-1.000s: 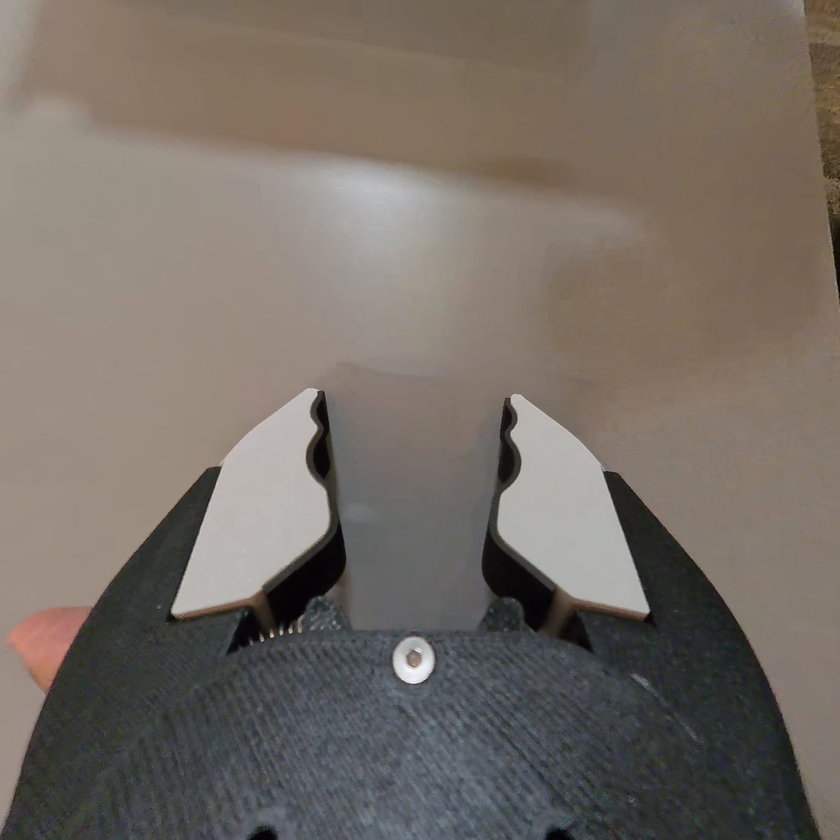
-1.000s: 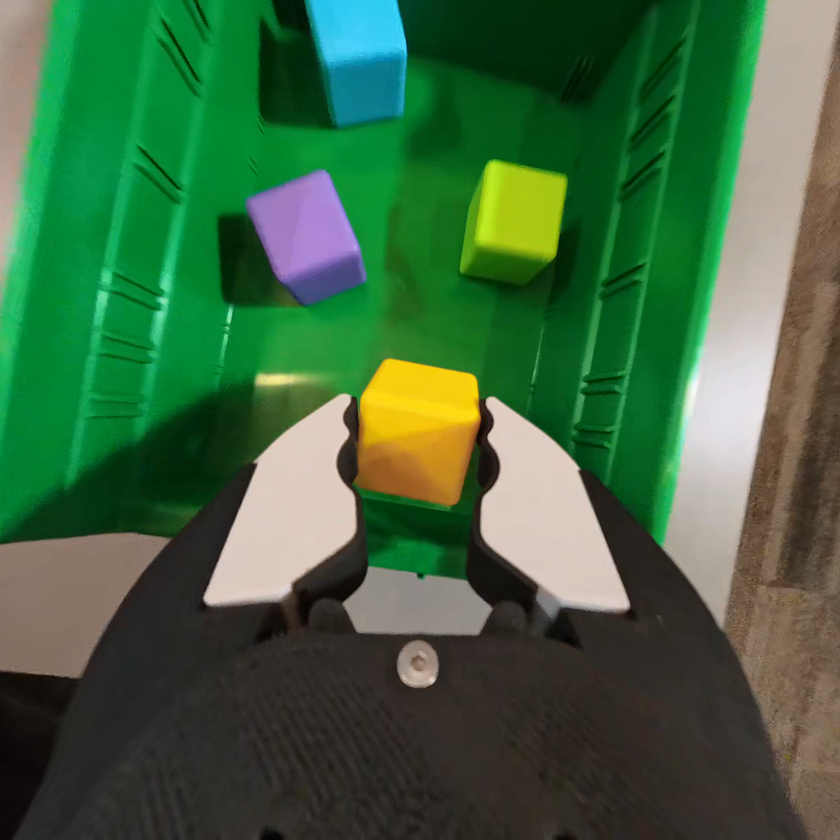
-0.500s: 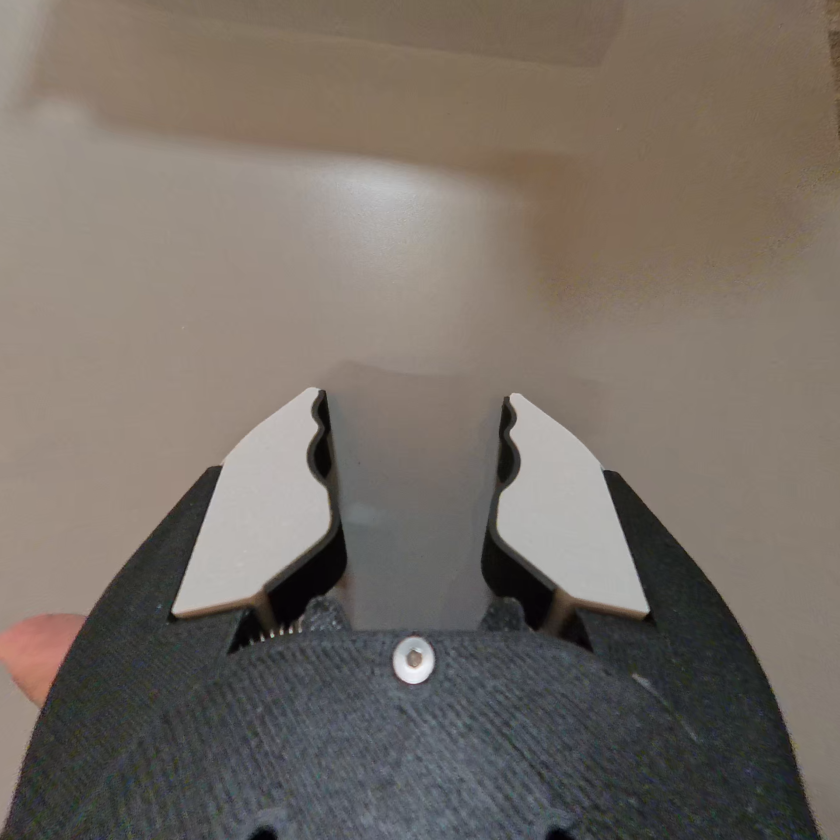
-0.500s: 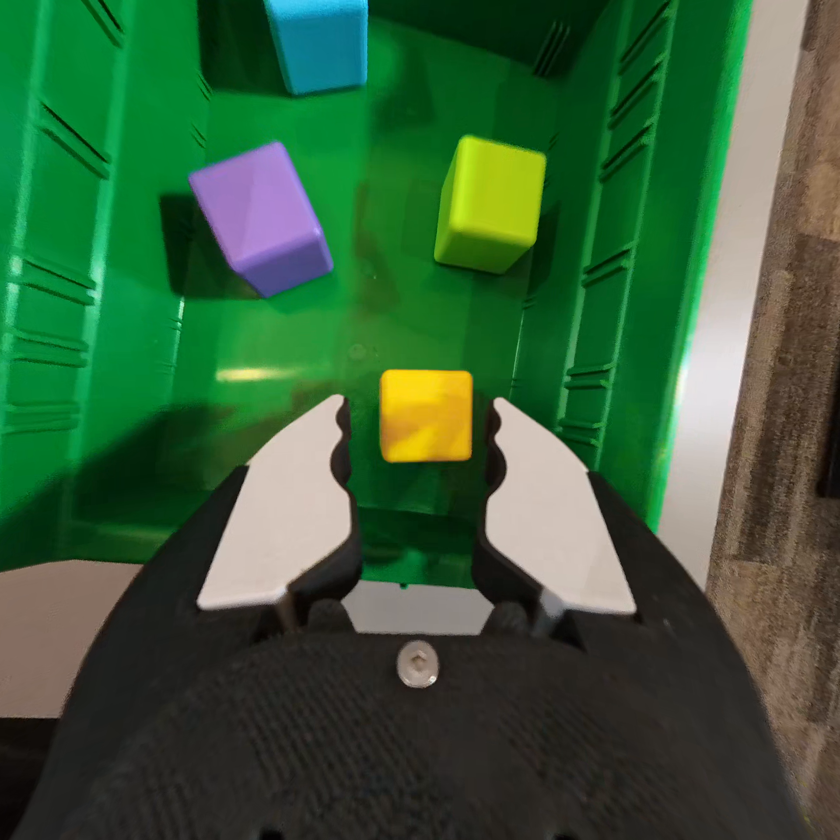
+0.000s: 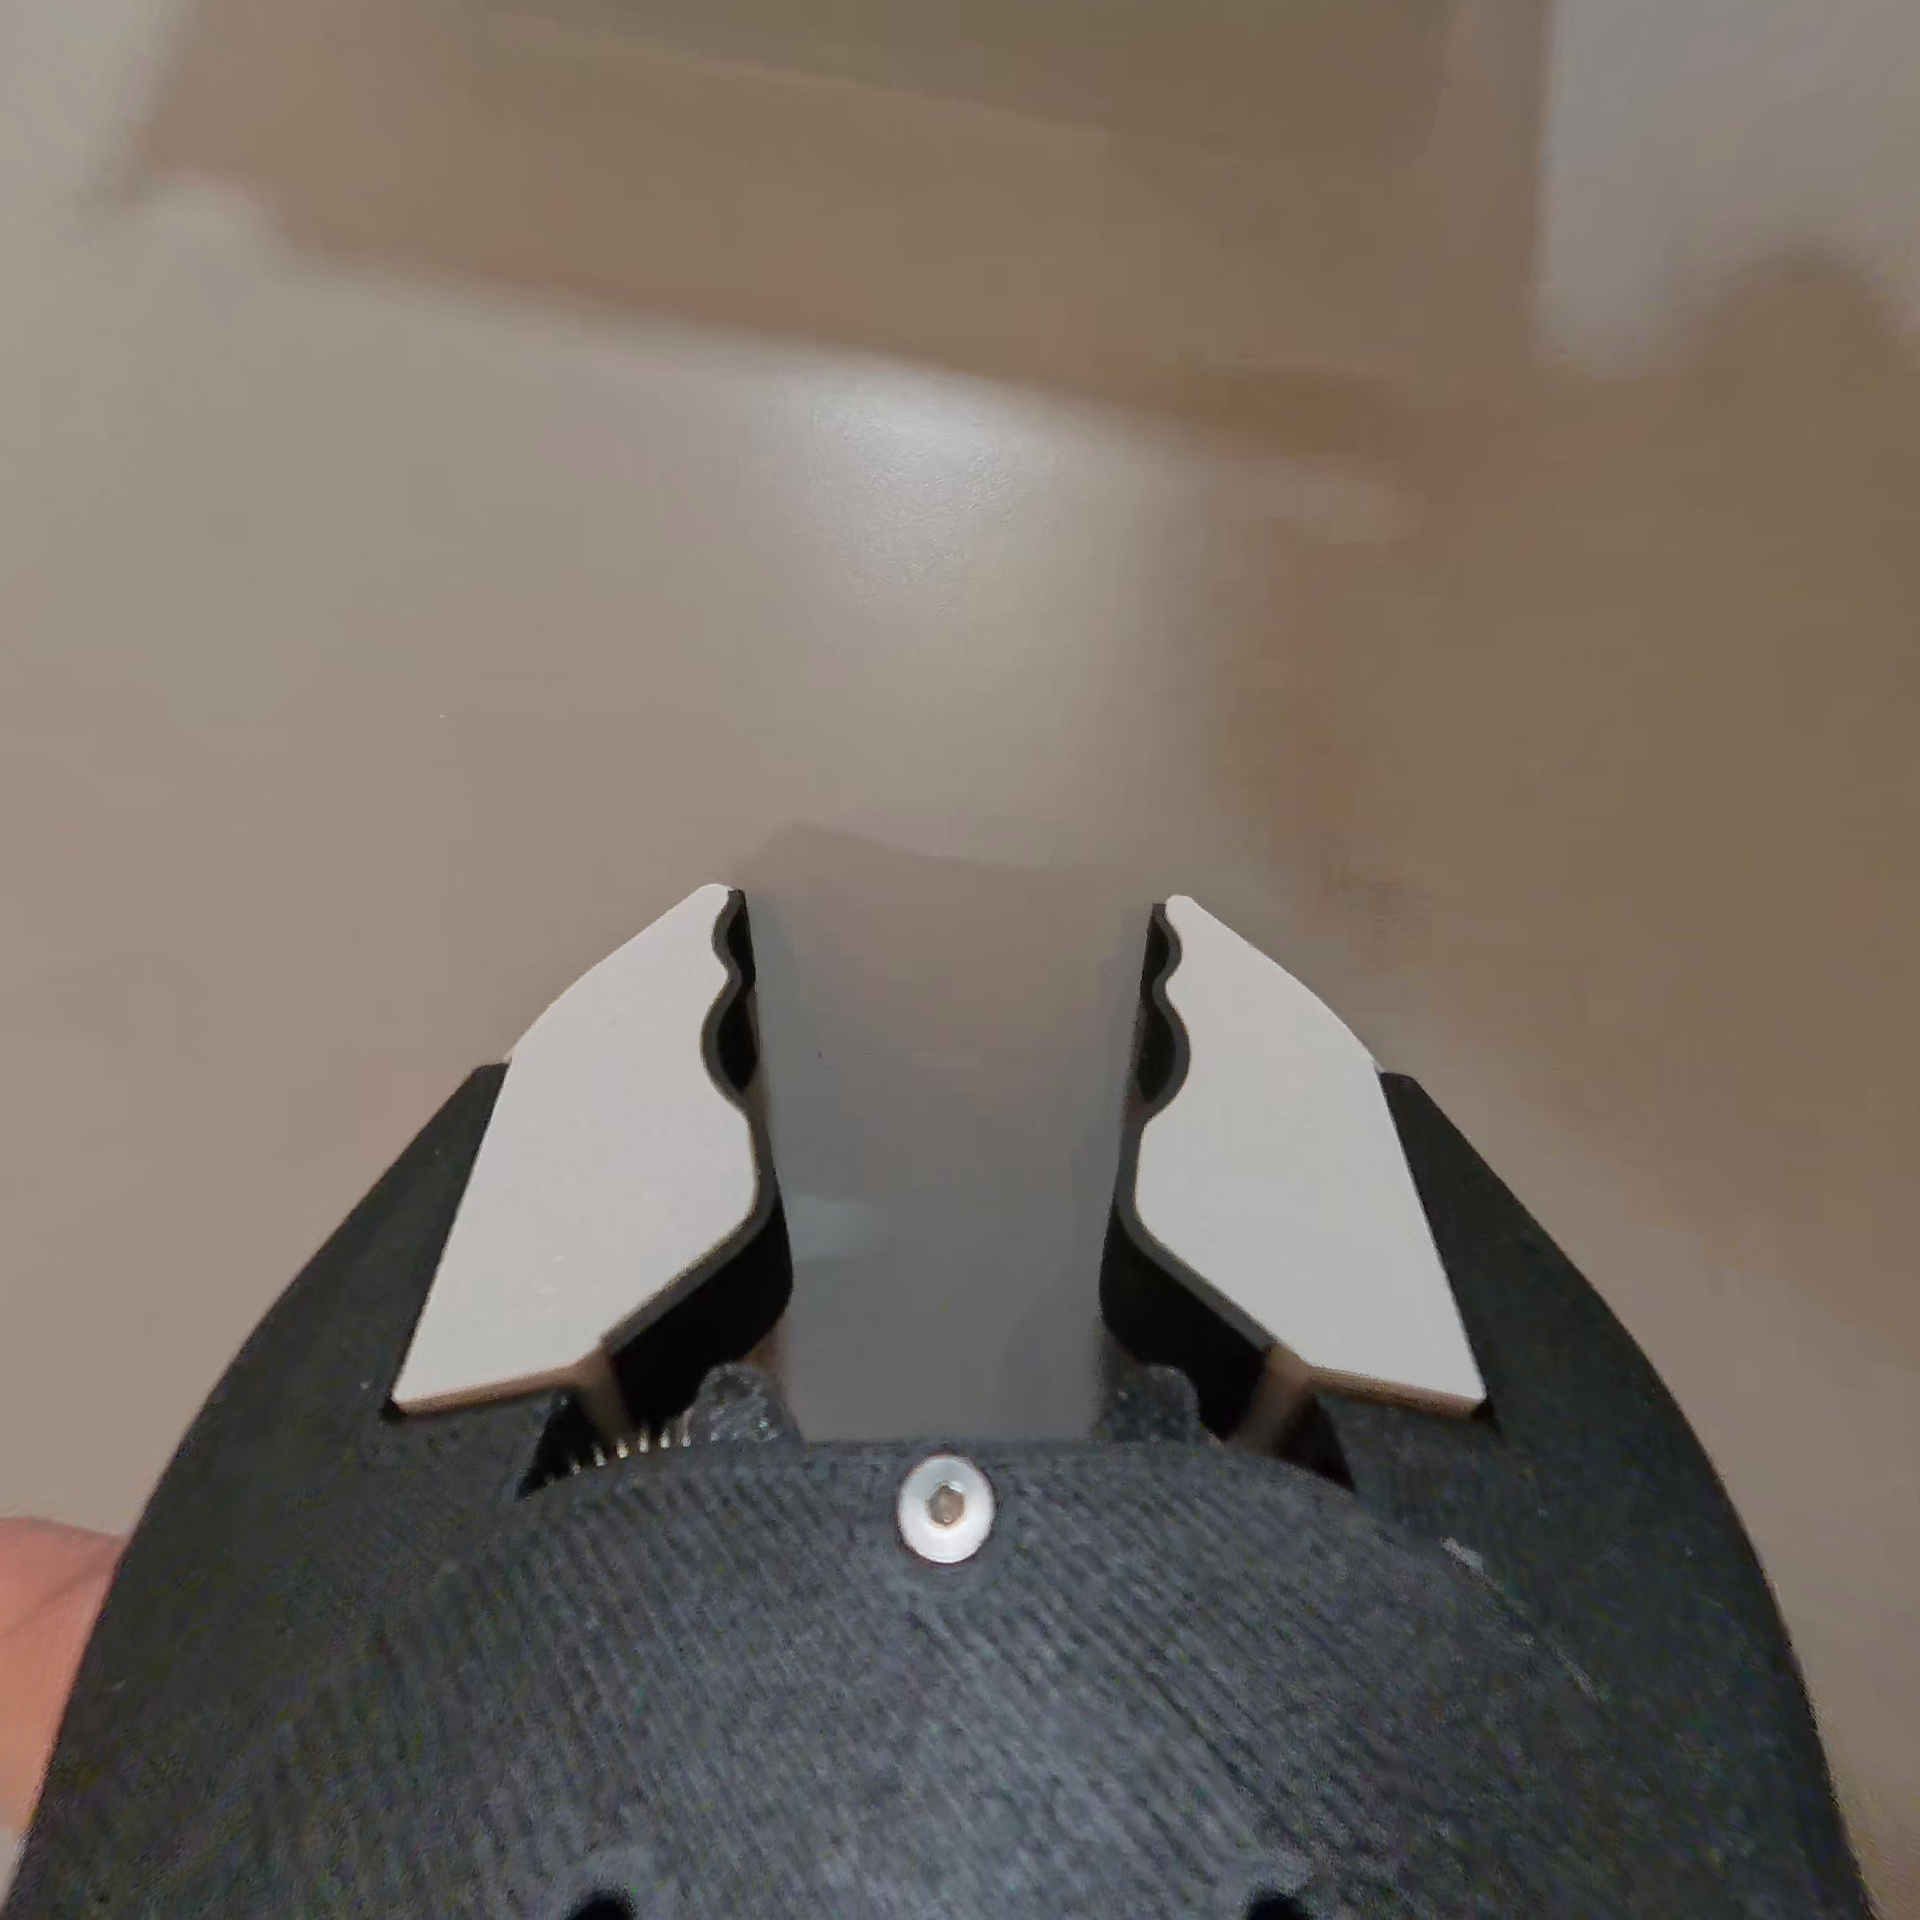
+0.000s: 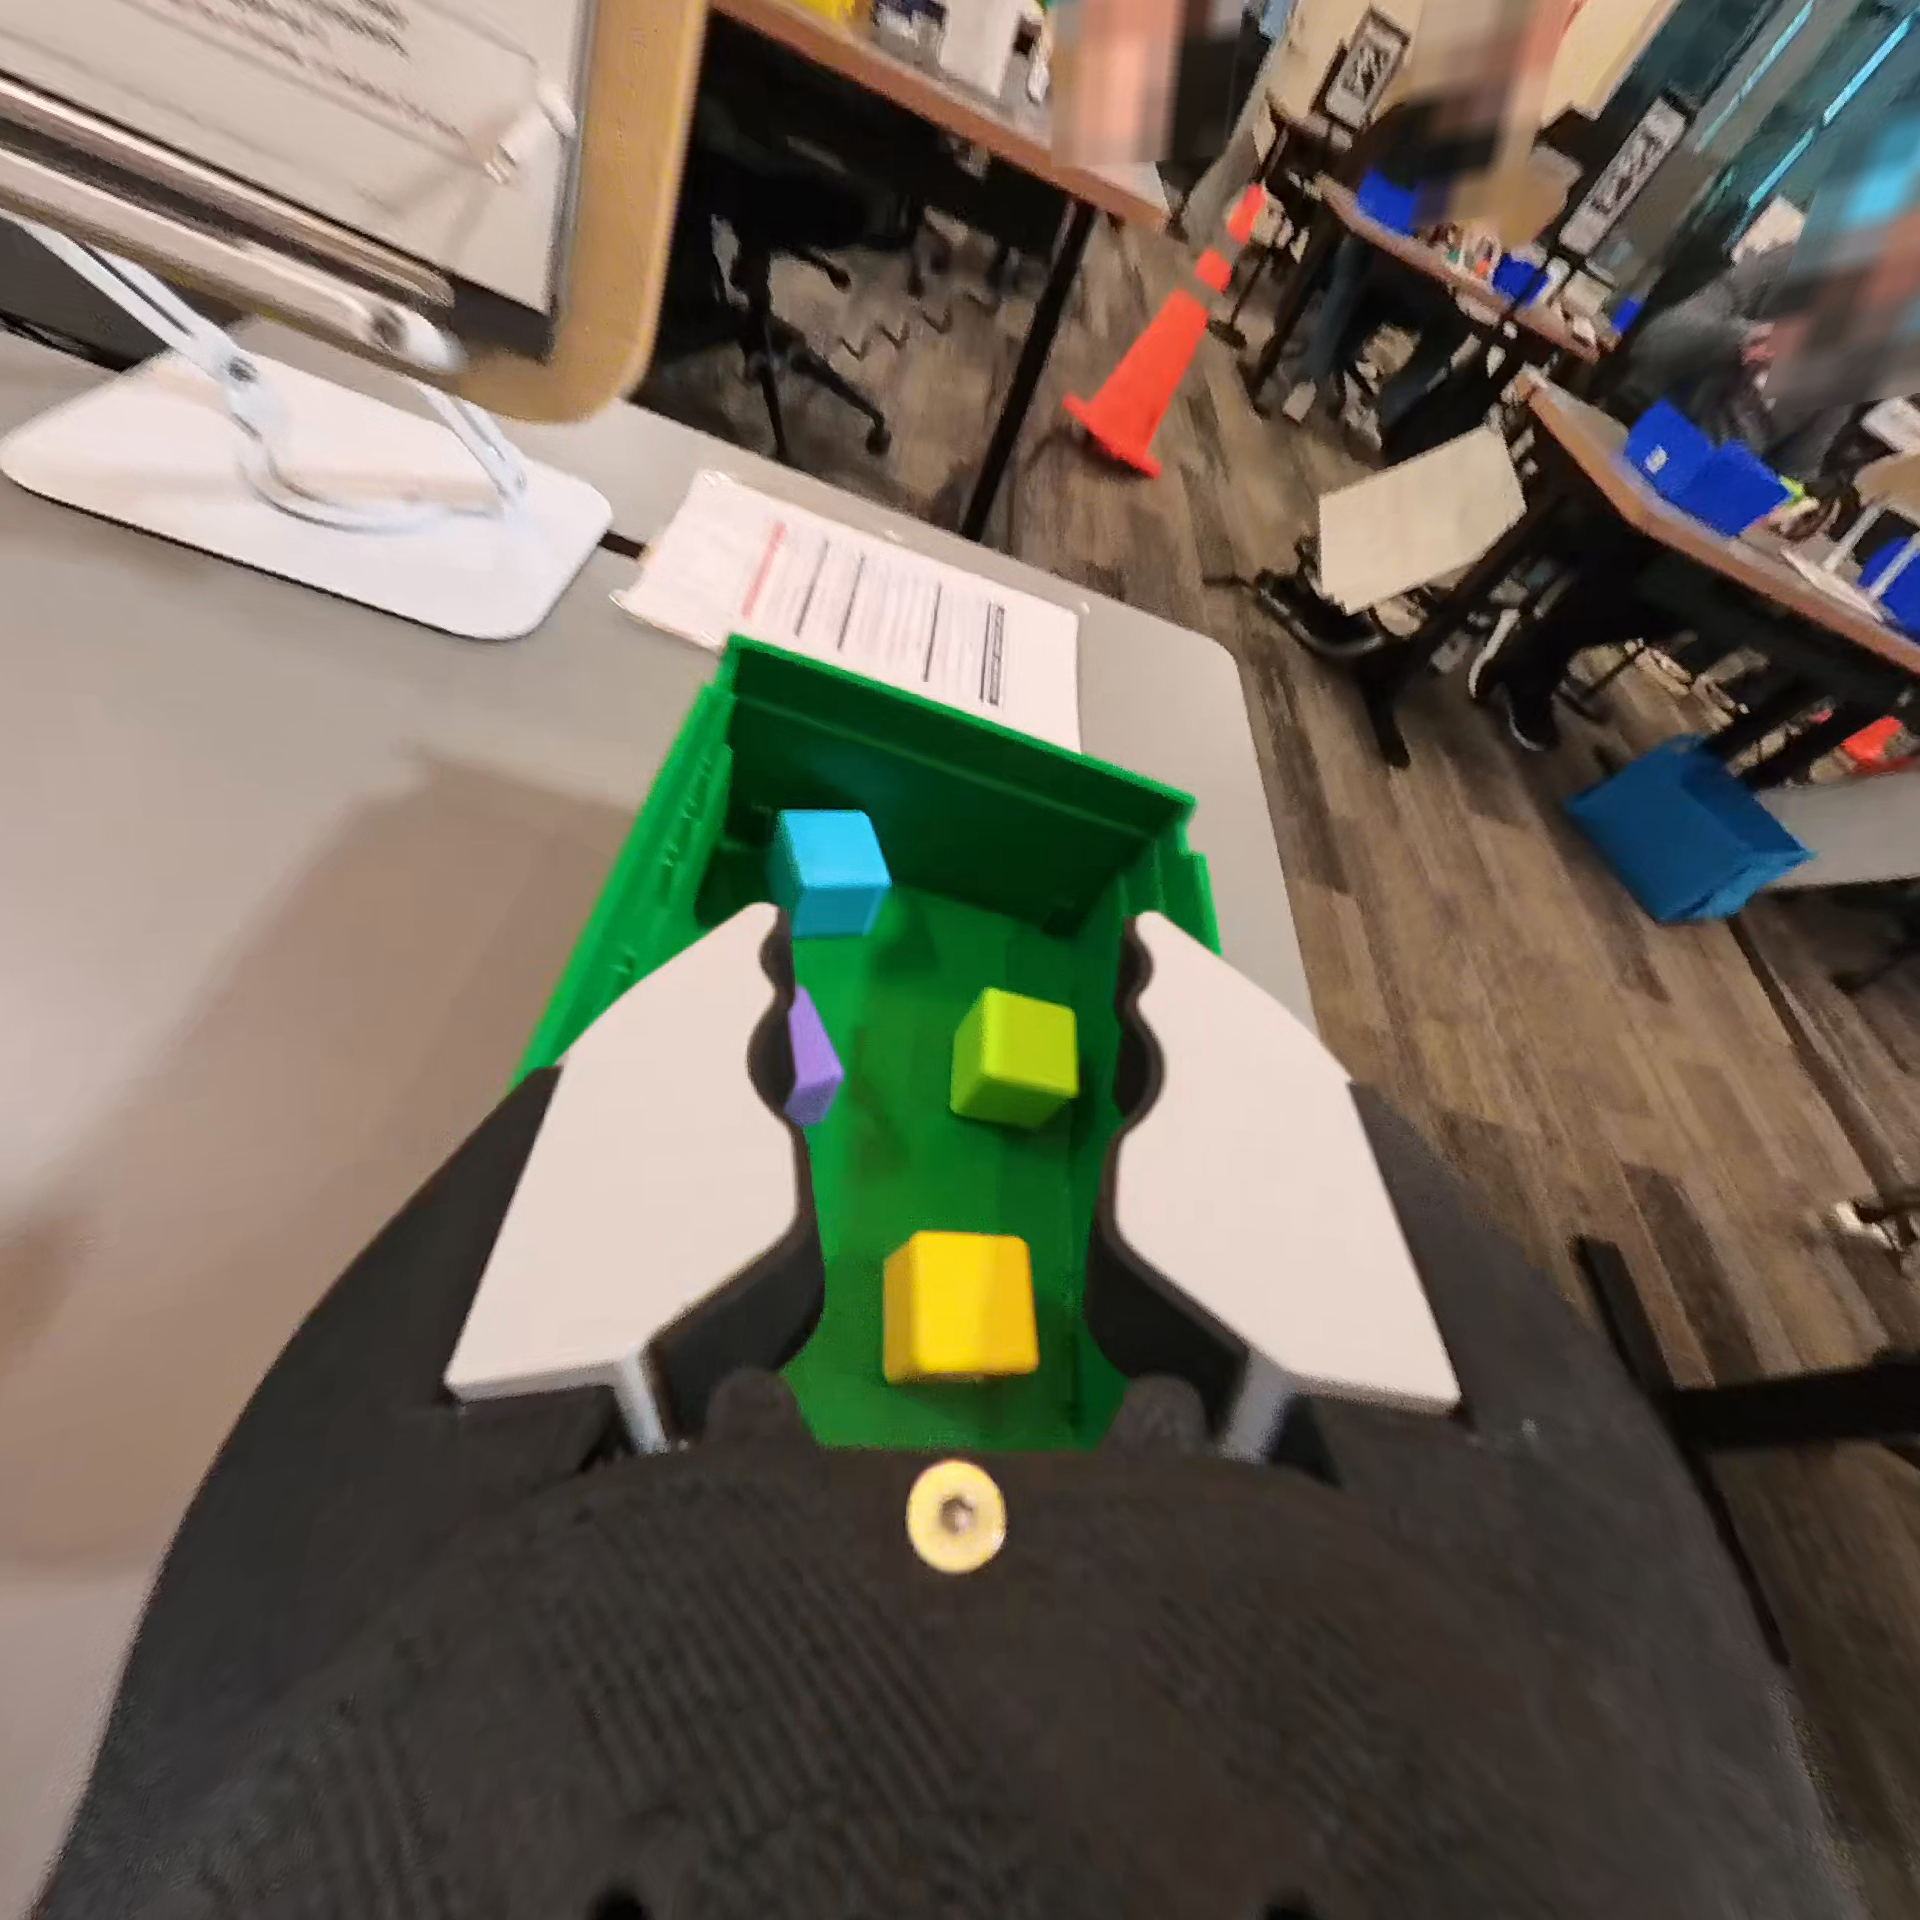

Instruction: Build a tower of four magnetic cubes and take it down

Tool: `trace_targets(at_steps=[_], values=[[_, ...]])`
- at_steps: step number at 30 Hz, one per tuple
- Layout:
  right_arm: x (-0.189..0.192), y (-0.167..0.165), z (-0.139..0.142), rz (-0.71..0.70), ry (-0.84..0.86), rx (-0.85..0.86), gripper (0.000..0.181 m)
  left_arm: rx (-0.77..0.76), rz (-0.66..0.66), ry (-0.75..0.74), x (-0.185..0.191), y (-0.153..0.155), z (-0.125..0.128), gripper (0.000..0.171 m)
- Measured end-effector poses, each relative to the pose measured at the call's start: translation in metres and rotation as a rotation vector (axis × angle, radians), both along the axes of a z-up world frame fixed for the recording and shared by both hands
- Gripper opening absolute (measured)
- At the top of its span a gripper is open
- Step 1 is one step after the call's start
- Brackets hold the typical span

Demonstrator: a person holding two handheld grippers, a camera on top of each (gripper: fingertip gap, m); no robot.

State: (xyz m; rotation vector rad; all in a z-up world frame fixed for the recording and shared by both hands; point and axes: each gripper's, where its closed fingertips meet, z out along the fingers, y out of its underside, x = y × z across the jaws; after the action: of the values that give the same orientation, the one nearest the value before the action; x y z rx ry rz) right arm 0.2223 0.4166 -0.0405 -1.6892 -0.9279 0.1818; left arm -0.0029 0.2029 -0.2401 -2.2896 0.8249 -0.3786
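Note:
In the right wrist view my right gripper [image 6: 951,925] is open and empty, raised above a green bin [image 6: 644,894] on a grey table [image 6: 260,831]. In the bin lie a yellow cube [image 6: 956,1304] nearest me, a lime cube [image 6: 1013,1055], a blue cube [image 6: 831,871] at the far end, and a purple cube [image 6: 810,1055] partly hidden behind my left finger. In the left wrist view my left gripper [image 5: 948,909] is open and empty, close over the bare grey table [image 5: 520,675]. A fingertip [image 5: 47,1600] shows at the lower left edge.
A printed sheet [image 6: 883,613] lies beyond the bin. A monitor stand with a white base [image 6: 312,509] is at the far left. The table's right edge drops to a wood floor with an orange cone [image 6: 1148,374], other tables and blue bins [image 6: 1683,831]. There is about 35 cm between the tips of the two grippers. To reach the lime cube [image 6: 1013,1055] in a straight line is about 20 cm for my right fingers, about 40 cm for my left.
My right gripper opened and let go of the yellow cube, which now lies in the bin. It then rose and pulled back, tilting up toward the room. The left gripper barely moved.

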Motion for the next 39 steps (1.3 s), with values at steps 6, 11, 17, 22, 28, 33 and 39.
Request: trace_targets(at_steps=[6,11,17,22,28,33,39], values=[[-0.032,-0.036,0.027,0.113,0.075,0.072,0.018,0.061,0.201,-0.100,-0.013,0.018,0.022,0.069],[-0.058,-0.064,0.043,0.175,0.156,0.103,0.000,0.375,0.381,-0.193,-0.043,0.032,0.086,0.063],[-0.095,-0.101,0.049,0.270,0.267,0.133,0.000,0.542,0.619,-0.181,-0.073,0.033,0.116,0.029],[-0.126,-0.133,0.027,0.340,0.270,0.032,0.000,0.522,0.550,-0.293,-0.051,0.024,0.118,0.033],[-0.161,-0.161,0.018,0.367,0.312,0.049,0.000,0.560,0.546,-0.294,-0.048,-0.004,0.132,0.036],[-0.195,-0.191,0.024,0.452,0.401,-0.071,0.000,0.617,0.562,-0.391,-0.045,-0.035,0.157,0.000],[-0.222,-0.236,0.023,0.629,0.476,-0.177,0.000,0.743,0.642,-0.319,-0.055,-0.074,0.173,0.000]])
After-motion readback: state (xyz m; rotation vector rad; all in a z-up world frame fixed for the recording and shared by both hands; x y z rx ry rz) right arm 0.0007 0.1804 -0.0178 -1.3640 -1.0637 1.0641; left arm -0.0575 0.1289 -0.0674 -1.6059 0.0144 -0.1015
